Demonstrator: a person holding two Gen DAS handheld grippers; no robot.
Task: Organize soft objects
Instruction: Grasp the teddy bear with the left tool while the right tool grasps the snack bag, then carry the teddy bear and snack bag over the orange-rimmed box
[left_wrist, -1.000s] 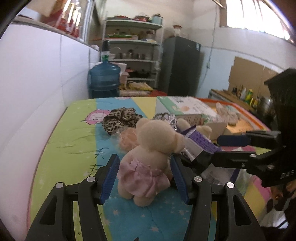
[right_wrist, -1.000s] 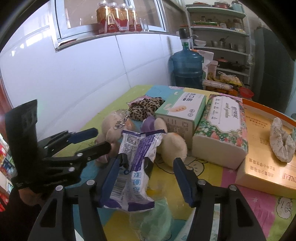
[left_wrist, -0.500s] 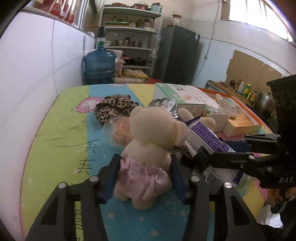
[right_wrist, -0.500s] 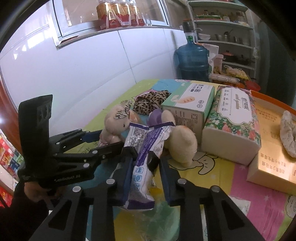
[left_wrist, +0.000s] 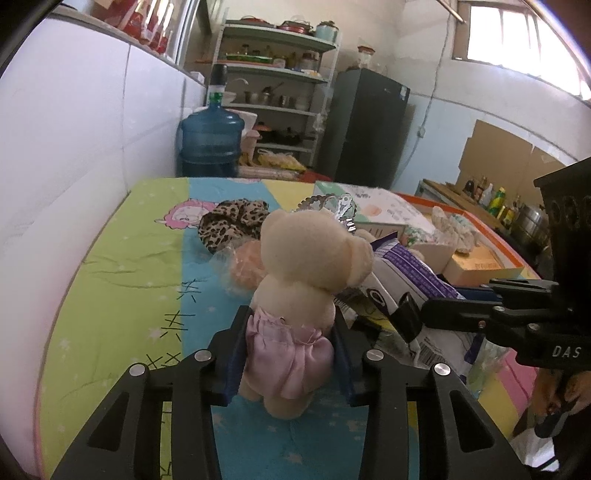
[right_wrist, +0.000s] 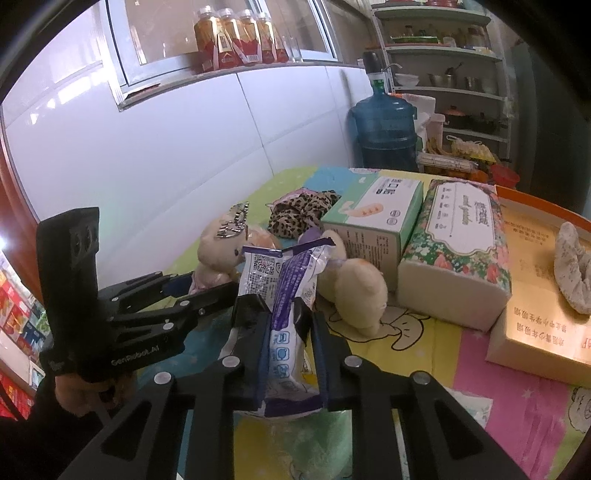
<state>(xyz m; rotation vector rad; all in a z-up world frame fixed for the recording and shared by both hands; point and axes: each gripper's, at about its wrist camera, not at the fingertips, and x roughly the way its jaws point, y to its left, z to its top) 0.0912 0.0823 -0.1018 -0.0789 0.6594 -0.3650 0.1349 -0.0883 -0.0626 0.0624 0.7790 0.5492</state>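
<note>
Left claw clenched on plush bear at skirt, bear upright on bench, just in front of leopard scrunchie. Right claw grasping purple snack packet, right of bear. Advice: lift straight up, keep squeeze moderate, separate hands so packet clears bear's head; avoid tissue box beyond.

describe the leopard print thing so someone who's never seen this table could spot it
Start at the blue water jug at the table's far end, then come forward onto the cartoon-print mat. The leopard-print scrunchie lies there just left of the green-and-white box, beyond the bear in the pink skirt. It is the only brown-and-black spotted fabric; the scrunchie on the gold box is pale.
</note>
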